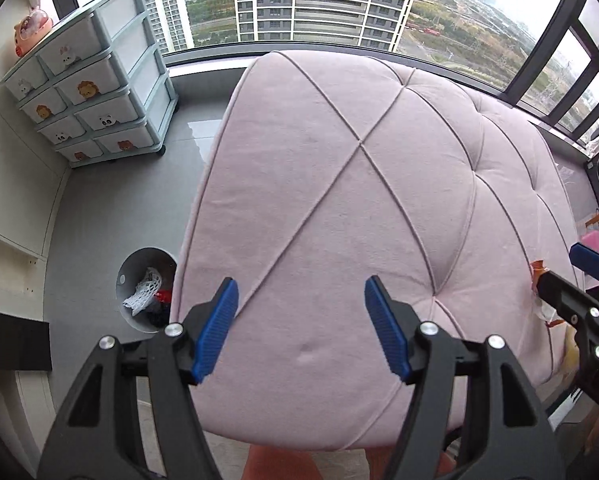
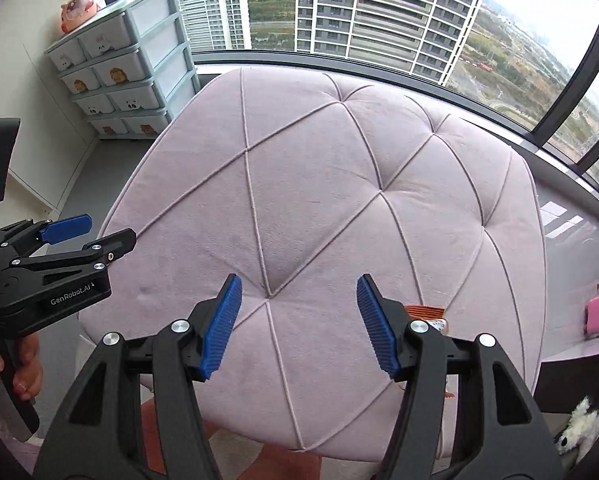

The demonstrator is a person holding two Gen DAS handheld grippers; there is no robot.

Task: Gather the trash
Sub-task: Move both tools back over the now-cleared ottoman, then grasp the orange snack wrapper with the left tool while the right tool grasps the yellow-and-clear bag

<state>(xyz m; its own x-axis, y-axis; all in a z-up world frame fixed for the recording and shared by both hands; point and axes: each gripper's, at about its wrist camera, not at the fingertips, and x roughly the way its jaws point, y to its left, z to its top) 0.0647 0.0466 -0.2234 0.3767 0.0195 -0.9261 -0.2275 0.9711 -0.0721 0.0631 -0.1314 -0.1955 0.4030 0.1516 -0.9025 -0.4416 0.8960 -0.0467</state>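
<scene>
A pink tufted ottoman (image 1: 339, 208) fills both views (image 2: 319, 208). An orange snack wrapper (image 2: 427, 314) lies on its near right part, half hidden behind my right gripper's right finger; its edge also shows in the left wrist view (image 1: 537, 270). A grey trash bin (image 1: 139, 280) stands on the floor left of the ottoman and holds white netting and other scraps. My left gripper (image 1: 301, 328) is open and empty above the ottoman's near edge. My right gripper (image 2: 299, 324) is open and empty, just left of the wrapper.
A pale blue drawer unit (image 1: 95, 84) with animal stickers stands at the back left, a pink pig toy (image 1: 33, 28) on top. A large window (image 1: 319, 0) runs behind. A pink item (image 2: 597, 314) sits on a side table at right. A white plush toy (image 2: 579, 424) lies low right.
</scene>
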